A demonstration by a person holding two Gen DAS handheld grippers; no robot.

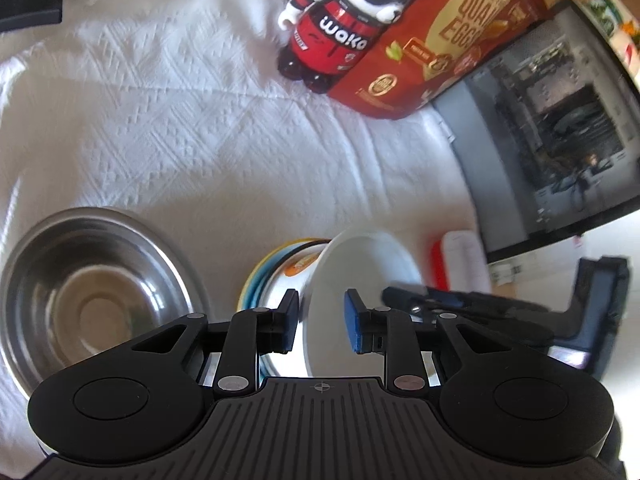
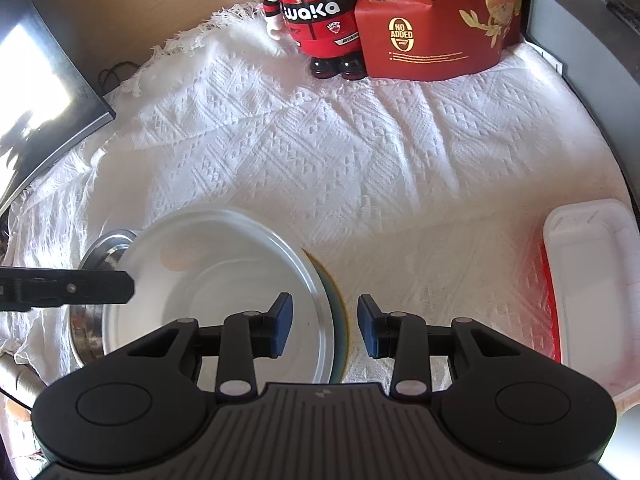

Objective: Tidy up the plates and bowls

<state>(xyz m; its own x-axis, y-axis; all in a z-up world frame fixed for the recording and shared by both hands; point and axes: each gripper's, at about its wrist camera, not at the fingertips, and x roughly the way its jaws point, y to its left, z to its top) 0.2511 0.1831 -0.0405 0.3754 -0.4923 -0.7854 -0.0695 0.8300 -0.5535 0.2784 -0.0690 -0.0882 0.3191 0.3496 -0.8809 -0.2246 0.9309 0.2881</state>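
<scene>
Reads "waka" in white across the red body of the toy figure (image 2: 316, 12), with "LUCKY" on a small badge below, and at its 3 o'clock "QUAIL EGGS", "NO ADDED", "STEWED AND BAKED" and "PROTEIN-RICH" in gold on the red bag (image 2: 436, 20).

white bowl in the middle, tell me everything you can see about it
The white bowl is round and glossy, looks like enamel or ceramic, with a thin silvery rim and an orange print on its outside wall. It looks empty. It sits tilted in a stack of colourful bowls with yellow and blue rims, beside the steel bowl on the white cloth. The rim lies between the open fingers of both the left gripper and right gripper.
</scene>
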